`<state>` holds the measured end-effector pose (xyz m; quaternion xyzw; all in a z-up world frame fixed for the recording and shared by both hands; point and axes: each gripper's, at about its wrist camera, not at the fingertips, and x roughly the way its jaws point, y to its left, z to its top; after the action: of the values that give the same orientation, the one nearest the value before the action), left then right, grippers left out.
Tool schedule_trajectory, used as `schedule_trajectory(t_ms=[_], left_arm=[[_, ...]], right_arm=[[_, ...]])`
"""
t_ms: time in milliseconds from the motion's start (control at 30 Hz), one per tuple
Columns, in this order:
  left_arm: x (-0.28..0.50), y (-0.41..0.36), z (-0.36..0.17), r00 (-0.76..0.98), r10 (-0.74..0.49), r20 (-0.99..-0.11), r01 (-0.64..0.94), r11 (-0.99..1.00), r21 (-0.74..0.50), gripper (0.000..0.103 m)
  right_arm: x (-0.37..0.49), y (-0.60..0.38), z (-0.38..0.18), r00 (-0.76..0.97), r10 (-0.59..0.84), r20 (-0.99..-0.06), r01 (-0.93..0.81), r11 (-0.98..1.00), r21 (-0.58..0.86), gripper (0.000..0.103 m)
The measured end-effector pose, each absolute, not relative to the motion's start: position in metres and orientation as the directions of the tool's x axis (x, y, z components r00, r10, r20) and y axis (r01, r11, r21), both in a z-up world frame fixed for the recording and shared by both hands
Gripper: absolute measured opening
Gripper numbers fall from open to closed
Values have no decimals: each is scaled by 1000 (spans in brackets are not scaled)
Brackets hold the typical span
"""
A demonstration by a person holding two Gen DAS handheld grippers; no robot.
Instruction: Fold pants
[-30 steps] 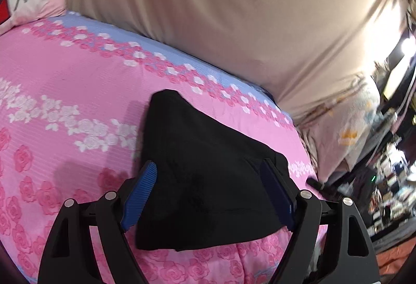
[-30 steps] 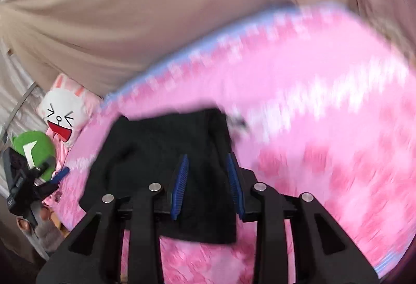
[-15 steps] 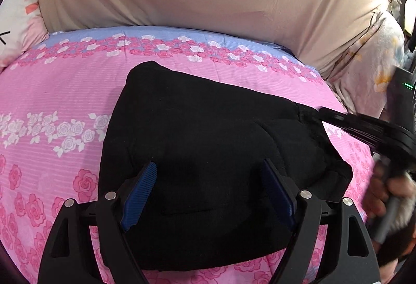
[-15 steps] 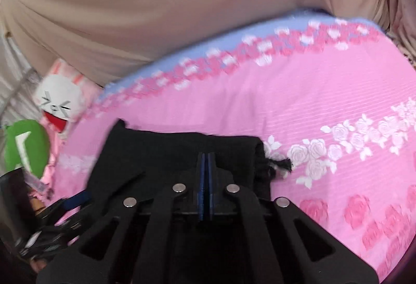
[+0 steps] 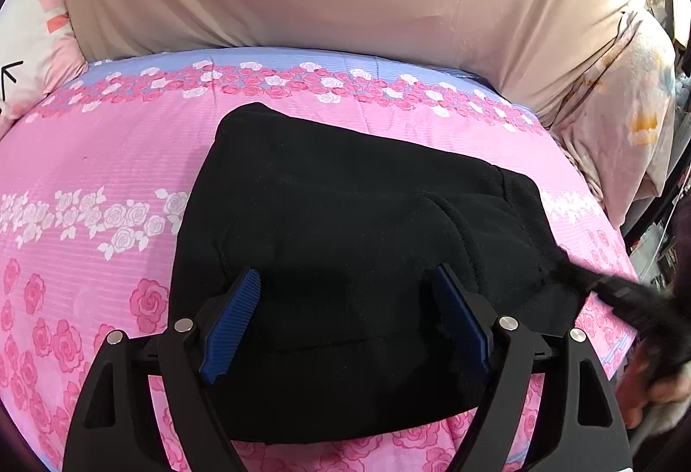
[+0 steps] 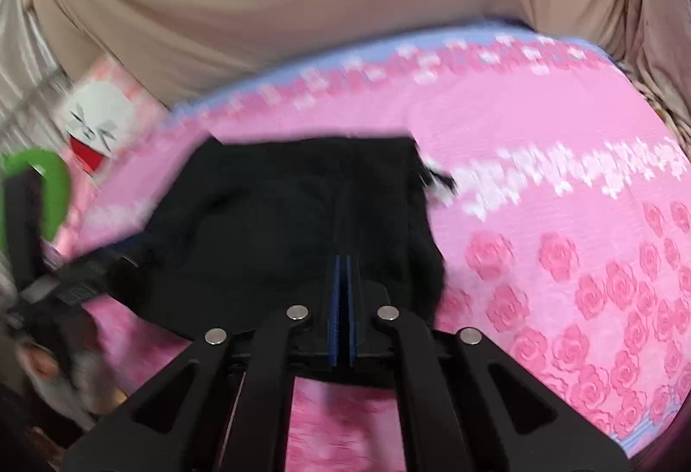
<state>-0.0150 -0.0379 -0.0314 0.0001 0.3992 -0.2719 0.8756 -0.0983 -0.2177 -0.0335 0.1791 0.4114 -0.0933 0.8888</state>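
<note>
1. Pants: black, soft, thick; lying as a folded bundle on the pink bed.
2. Your left tool hovers spread wide, empty.
3. Your right tool is clenched, holding nothing visible.
4. Expect limp, light cloth; pinch a layered edge.

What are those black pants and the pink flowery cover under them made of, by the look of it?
Black pants: seemingly a thick, matte knit such as fleece or sweatshirt cotton; soft rounded folds, no shine, ribbed band at one edge.
Pink flowery cover: likely thin printed woven cotton or a blend; fine ribbed lines, flat roses, faint sheen.
</note>
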Motion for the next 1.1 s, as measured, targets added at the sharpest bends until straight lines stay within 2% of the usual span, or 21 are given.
schedule_trajectory(t_ms=[167, 300, 367, 400, 433, 567, 667, 700, 733, 767, 800, 833, 867, 933, 1033, 1100], left_arm=[[-23, -35, -28, 558, -448, -698, 467, 865, -183, 79], [-26, 3, -15, 564, -511, -649, 437, 851, -291, 79], [-22, 32, -13, 526, -579, -623, 419, 814, -403, 82], [-20, 43, -15, 508, -602, -616, 406, 798, -445, 84], [-16, 55, -20, 493, -620, -611, 382, 785, -488, 85], [-5, 76, -48, 452, -631, -631, 281, 772, -571, 85], [3, 71, -70, 367, -702, -610, 251, 706, -662, 85], [5, 67, -76, 342, -723, -600, 245, 685, -686, 85], [9, 60, -83, 309, -745, -591, 238, 662, -711, 85], [11, 56, -86, 300, -751, -588, 235, 656, -717, 85], [12, 53, -85, 309, -753, -581, 248, 654, -715, 83], [13, 48, -81, 308, -752, -583, 278, 657, -701, 63], [13, 46, -76, 310, -754, -580, 297, 656, -694, 56], [9, 50, -60, 338, -745, -575, 324, 666, -672, 35], [-3, 65, -41, 332, -750, -573, 340, 661, -669, 34], [-11, 72, -40, 315, -745, -589, 349, 668, -658, 35]], right_arm=[[-111, -222, -20, 689, 2, -725, 318, 898, 305, 3], [-128, -229, -2, 720, -3, -693, 320, 889, 329, 8], [-134, -236, -2, 721, 17, -693, 324, 875, 358, 25], [-136, -241, -5, 719, 25, -695, 330, 867, 373, 52], [-139, -243, -7, 720, 20, -693, 342, 859, 380, 67], [-136, -247, -24, 709, 89, -699, 338, 827, 449, 68], [-125, -250, -45, 692, 205, -692, 315, 776, 546, 69], [-122, -251, -52, 690, 218, -690, 327, 756, 567, 73], [-120, -253, -56, 690, 219, -690, 336, 748, 573, 73], [-118, -253, -58, 697, 220, -682, 333, 744, 580, 70], [-116, -253, -57, 698, 211, -684, 334, 749, 572, 52], [-114, -251, -53, 693, 188, -696, 337, 769, 543, 39], [-112, -248, -47, 694, 181, -696, 323, 786, 527, 35], [-115, -239, -26, 712, 165, -683, 285, 821, 495, 30], [-125, -234, -10, 718, 218, -661, 234, 819, 524, 32], [-129, -230, -12, 688, 224, -691, 229, 836, 499, 40]])
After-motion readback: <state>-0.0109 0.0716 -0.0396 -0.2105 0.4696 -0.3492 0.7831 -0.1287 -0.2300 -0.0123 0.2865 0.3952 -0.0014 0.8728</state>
